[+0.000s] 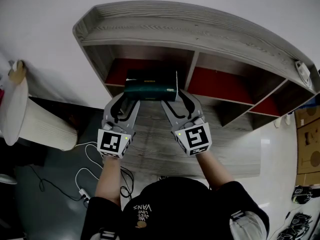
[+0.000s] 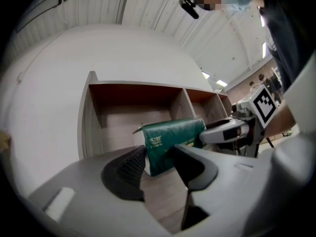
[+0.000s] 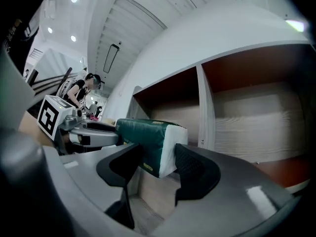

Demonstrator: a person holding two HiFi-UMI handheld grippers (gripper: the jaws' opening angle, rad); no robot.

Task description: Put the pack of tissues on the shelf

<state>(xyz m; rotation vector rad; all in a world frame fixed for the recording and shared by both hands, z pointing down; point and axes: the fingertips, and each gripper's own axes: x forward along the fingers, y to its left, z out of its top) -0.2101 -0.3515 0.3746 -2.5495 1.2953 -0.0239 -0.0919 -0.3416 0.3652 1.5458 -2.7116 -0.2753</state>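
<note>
The dark green pack of tissues (image 1: 151, 85) is level at the front edge of the shelf's left compartment (image 1: 117, 71), which has a red back. My left gripper (image 1: 127, 101) is shut on the pack's left end and my right gripper (image 1: 177, 100) on its right end. In the left gripper view the pack's (image 2: 173, 137) green end sits between the jaws of the left gripper (image 2: 158, 162), with the right gripper (image 2: 222, 132) beyond. In the right gripper view the pack's (image 3: 148, 137) white end lies between the jaws of the right gripper (image 3: 158, 162). Its underside is hidden.
The grey wood shelf unit (image 1: 200, 29) has several compartments split by upright dividers (image 1: 190, 69). A wide wood board (image 1: 220, 154) lies under my arms. A white lamp-like object (image 1: 15, 109) stands at the left, cables (image 1: 85, 184) lie on the floor, and cardboard boxes (image 1: 307, 134) are at the right.
</note>
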